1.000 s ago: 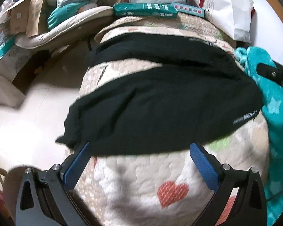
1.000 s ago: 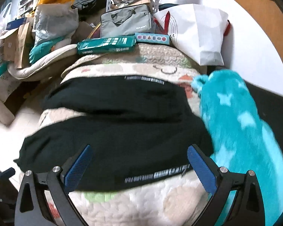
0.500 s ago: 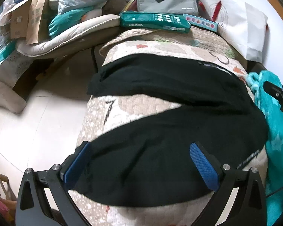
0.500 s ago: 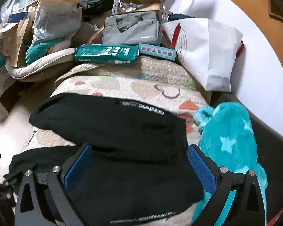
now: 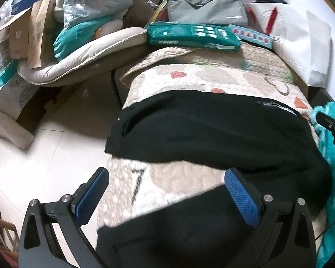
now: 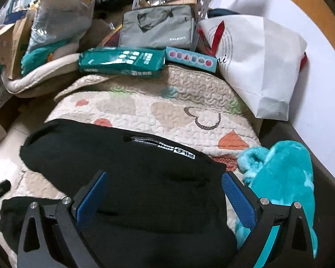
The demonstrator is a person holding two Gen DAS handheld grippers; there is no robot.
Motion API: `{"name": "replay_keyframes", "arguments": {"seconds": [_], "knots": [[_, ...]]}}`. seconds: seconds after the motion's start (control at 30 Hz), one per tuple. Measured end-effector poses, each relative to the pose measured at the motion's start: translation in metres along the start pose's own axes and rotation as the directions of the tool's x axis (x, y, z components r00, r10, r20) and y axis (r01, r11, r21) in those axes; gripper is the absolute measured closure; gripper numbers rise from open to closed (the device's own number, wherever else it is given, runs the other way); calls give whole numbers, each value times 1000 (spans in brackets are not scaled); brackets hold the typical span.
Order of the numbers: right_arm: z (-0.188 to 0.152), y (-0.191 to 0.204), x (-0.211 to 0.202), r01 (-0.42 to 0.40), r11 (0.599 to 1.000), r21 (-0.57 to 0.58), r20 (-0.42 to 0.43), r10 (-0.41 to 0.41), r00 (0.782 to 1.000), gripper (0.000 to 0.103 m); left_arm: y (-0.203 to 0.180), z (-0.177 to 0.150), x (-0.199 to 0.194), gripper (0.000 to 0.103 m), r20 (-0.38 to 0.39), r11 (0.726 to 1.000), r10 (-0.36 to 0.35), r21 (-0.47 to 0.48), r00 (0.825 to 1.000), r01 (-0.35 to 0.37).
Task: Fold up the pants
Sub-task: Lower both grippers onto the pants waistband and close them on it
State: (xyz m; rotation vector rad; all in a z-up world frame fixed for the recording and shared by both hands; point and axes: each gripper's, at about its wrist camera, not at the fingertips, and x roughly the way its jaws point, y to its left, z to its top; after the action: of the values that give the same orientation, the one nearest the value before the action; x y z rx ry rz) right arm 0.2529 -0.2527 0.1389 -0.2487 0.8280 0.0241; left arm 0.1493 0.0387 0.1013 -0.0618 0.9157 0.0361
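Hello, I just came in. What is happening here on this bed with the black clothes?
A person holds a gripper in each hand to fold the black pants, which lie spread on a quilt with heart patterns. The two legs are apart, with quilt showing between them. Both the left gripper and the right gripper are open above the fabric and grasp nothing. A turquoise blanket lies beside the pants. No fold is made yet.

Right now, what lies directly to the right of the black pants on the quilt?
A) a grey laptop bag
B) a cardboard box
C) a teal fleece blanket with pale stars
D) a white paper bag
C: the teal fleece blanket lies bunched against the right edge of the black pants on the quilt; the bags sit farther back.
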Motion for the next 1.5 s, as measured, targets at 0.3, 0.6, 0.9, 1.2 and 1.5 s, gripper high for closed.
{"name": "replay_keyframes", "arguments": {"seconds": [0.3, 0.6, 0.9, 1.2, 1.5], "knots": [[16, -14, 70, -88, 996, 2, -69, 88, 994, 1, 40, 40, 72, 0, -90, 996, -16, -88, 996, 8], [32, -17, 123, -146, 989, -24, -113, 142, 983, 1, 82, 80, 132, 0, -115, 976, -71, -212, 991, 45], [52, 0, 158, -180, 965, -188, -134, 157, 979, 1, 71, 105, 163, 0, -121, 987, -130, -110, 984, 117], [62, 8, 187, -280, 927, -251, -222, 226, 948, 3, 66, 117, 194, 0, -195, 979, -202, -10, 960, 204], [60, -4, 221, -407, 907, -105, -321, 357, 877, 3, 62, 110, 199, 9, -256, 959, -268, 25, 929, 283]]}}
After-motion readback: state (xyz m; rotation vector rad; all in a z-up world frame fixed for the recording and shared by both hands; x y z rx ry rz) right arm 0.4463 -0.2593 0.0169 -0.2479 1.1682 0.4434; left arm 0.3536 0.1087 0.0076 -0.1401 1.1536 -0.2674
